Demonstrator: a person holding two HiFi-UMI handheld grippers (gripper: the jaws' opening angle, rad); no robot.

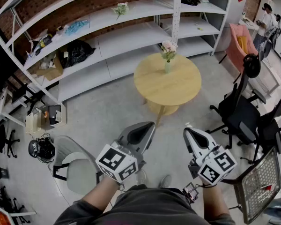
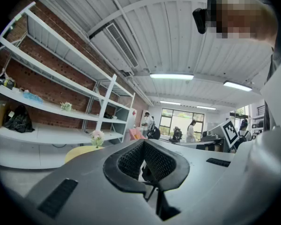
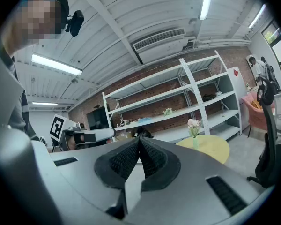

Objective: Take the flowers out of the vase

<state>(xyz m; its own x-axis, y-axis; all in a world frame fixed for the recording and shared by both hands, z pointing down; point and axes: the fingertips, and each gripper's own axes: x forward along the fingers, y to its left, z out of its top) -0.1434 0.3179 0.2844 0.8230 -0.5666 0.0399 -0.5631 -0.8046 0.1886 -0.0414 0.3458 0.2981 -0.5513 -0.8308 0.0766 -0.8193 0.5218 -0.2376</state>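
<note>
A small green vase [image 1: 167,67] with pale pink flowers [image 1: 169,46] stands at the far edge of a round wooden table [image 1: 168,86], well ahead of me. The flowers [image 2: 96,136] show small at left in the left gripper view, and the flowers [image 3: 193,123] appear right of centre in the right gripper view. My left gripper [image 1: 152,124] is held level near my body, jaws shut with nothing between them. My right gripper [image 1: 187,130] hangs beside it, also shut and empty. Both are far short of the table.
White metal shelving [image 1: 107,36] lines the brick wall behind the table, with another flower bunch [image 1: 120,8] and a black bag [image 1: 77,52]. Black office chairs [image 1: 241,111] stand at right, a grey chair [image 1: 77,168] at left. People [image 1: 268,20] stand at far right.
</note>
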